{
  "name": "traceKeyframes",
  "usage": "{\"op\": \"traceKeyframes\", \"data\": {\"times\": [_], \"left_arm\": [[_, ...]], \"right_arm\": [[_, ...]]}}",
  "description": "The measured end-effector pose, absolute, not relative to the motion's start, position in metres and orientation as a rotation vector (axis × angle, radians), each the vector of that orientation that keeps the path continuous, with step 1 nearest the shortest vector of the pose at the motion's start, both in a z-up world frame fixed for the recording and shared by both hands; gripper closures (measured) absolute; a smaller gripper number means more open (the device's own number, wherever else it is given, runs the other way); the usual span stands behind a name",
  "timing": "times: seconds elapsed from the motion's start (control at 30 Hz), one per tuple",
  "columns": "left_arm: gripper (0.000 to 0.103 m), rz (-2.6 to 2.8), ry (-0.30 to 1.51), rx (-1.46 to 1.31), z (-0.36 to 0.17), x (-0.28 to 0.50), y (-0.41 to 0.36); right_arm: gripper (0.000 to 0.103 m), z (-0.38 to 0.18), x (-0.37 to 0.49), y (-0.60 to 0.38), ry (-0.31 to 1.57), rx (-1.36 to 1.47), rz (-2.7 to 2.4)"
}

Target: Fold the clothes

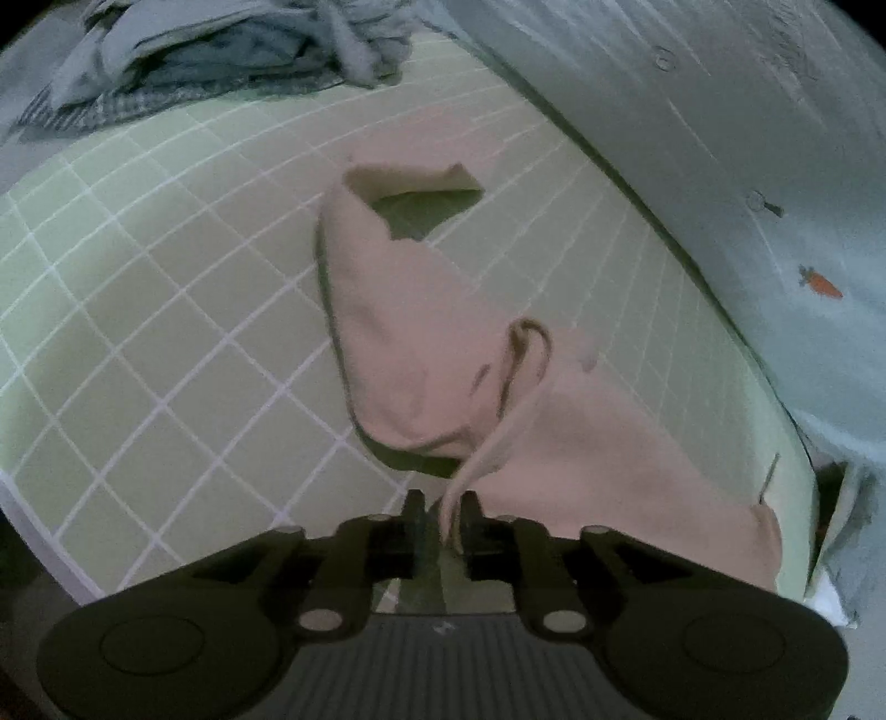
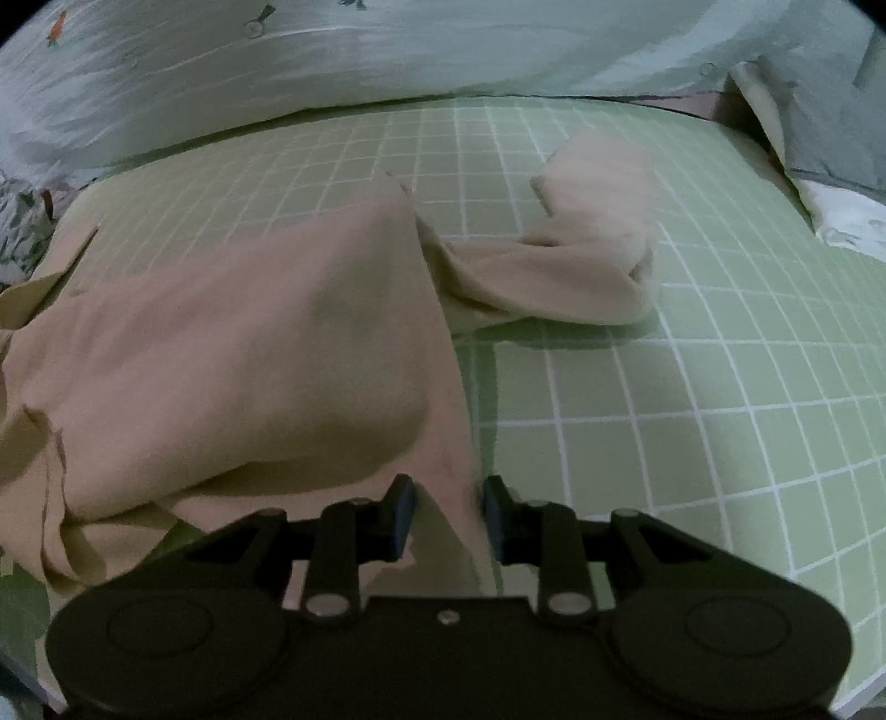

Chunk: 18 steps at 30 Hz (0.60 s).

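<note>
Peach cotton garment (image 2: 232,343) lying half-spread on green gridded surface (image 2: 692,387), awaiting folding. Left gripper (image 1: 442,518) — slightly parted, thin fabric edge hanging loosely between. Right gripper (image 2: 447,507) straddling hem, parted, not visibly pinching it.

A pale green mat (image 2: 692,387) ruled with a white grid covers the bed (image 2: 332,72), whose light bedding, printed with small carrots, runs along the mat's far edge. A beige garment (image 2: 238,343) lies crumpled directly on the mat, its body bunched toward the near edge and one sleeve (image 2: 576,277) flung out across the grid toward the mat's middle. In the left wrist view the same garment (image 1: 410,332) shows a drawstring (image 1: 487,437) trailing toward the near edge. A heap of grey-blue clothes (image 1: 221,50) sits at the mat's far corner, partly overhanging it.
</note>
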State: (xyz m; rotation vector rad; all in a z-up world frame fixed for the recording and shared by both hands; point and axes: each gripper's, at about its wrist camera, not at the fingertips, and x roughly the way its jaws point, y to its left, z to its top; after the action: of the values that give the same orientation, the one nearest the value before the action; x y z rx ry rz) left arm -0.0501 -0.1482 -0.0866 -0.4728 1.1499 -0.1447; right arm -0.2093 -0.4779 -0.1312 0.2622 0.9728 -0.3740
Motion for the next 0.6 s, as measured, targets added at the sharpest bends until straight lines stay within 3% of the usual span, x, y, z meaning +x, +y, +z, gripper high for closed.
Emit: {"op": "traceKeyframes", "data": {"times": [0.13,0.2,0.4,0.6], "left_arm": [[0.073,-0.181,1.171,-0.438,-0.093,-0.046,-0.157],[0.073,-0.196,1.193,-0.428,-0.098,-0.045,-0.16],[0.073,-0.208,1.236,-0.43,-0.112,-0.04,-0.168],[0.075,-0.265,1.281,-0.368,-0.119,-0.016,-0.187]], "right_arm": [[0.067,-0.131,-0.209,-0.479,0.97,0.29,-0.38],[0.057,-0.13,-0.209,-0.482,0.96,0.329,-0.38],[0.043,-0.12,-0.206,-0.487,0.887,0.378,-0.381],[0.042,-0.114,-0.19,-0.495,0.841,0.383,-0.362]]}}
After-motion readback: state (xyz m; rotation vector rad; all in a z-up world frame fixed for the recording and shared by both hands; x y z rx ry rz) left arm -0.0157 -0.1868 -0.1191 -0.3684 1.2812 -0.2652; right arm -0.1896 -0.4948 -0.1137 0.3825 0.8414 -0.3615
